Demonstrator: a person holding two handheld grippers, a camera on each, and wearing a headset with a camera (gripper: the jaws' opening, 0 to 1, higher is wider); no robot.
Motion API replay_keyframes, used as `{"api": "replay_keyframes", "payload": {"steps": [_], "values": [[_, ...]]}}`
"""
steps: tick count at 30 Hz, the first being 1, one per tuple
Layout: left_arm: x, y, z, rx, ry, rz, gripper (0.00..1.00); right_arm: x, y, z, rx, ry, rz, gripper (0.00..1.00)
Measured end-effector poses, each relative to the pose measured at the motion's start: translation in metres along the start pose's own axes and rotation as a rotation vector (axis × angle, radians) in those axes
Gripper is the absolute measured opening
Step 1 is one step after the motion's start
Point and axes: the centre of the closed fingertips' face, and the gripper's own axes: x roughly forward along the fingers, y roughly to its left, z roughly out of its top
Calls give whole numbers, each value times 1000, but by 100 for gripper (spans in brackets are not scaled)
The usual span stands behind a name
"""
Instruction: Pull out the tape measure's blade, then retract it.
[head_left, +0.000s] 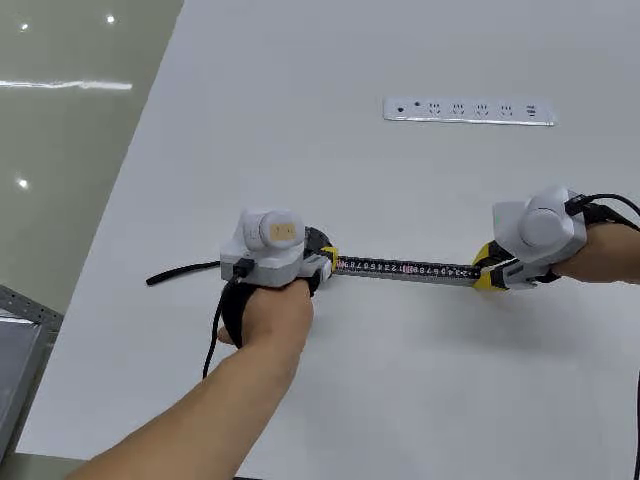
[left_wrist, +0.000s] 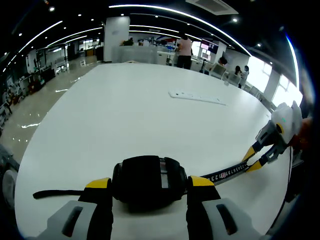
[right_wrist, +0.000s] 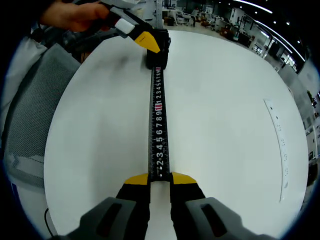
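**Blade extended between the two tongs; retraction not yet done**

The left tongs (left_wrist: 150, 184) are closed on the black tape measure case (left_wrist: 147, 172), one jaw pressed to each side, and the case sits on the white table (head_left: 400, 390). The right tongs (right_wrist: 160, 178) are pinched nearly shut on the free end of the blade (right_wrist: 158, 125), with the lowest scale digits just ahead of the jaw tips. In the head view the blade runs straight and low over the table from the case to the right tongs, which are well apart from the left. Judgement: the pull-out stage is done or close to done. The retraction stage is outstanding, because the blade must return fully into the case. A power strip (head_left: 468, 110) lies farther back, clear of the work.
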Motion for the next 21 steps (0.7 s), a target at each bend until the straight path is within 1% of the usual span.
{"api": "replay_keyframes", "payload": {"steps": [14, 21], "values": [[1, 0, 1, 5, -4, -7, 56, 7, -2, 16, -10, -15, -4, 14], [0, -1, 1, 8, -3, -8, 55, 13, -3, 29, -23, -29, -5, 14]]}}
